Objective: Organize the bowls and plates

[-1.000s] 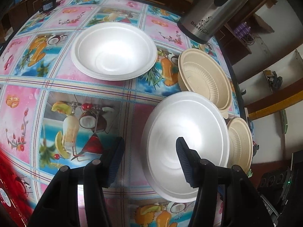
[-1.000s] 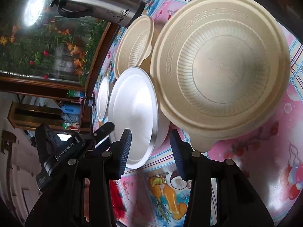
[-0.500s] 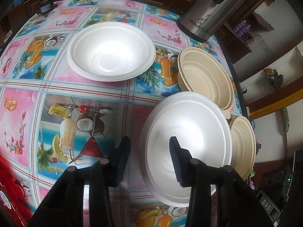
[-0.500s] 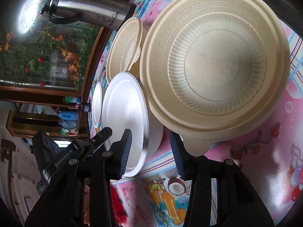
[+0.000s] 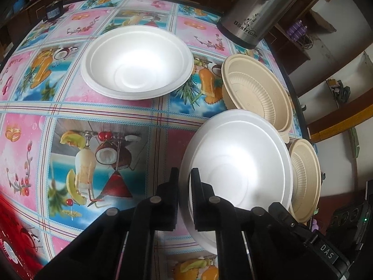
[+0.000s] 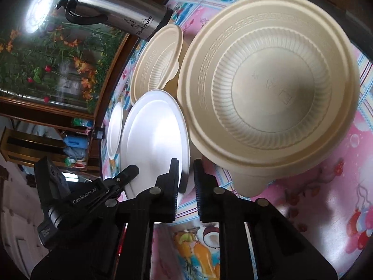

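Tablecloth (image 5: 35, 126): bright fruit-and-drink print across the whole table, and I'm looking steeply down on it.
Steel flask (image 5: 261, 11): standing at the far right edge.
Far white bowl (image 5: 137, 61): sitting alone, far left of centre.
Near white bowl (image 5: 240, 170): right in front of me, its rim between my left tongs.
Beige bowl (image 6: 270, 98): big in my right view, just right of the near white bowl.
Second beige bowl (image 6: 156, 63): beyond, near the flask.
Left gripper (image 5: 185, 182): clamped on the near white bowl's left rim.
Right gripper (image 6: 186, 175): pinched on that same bowl's near rim.
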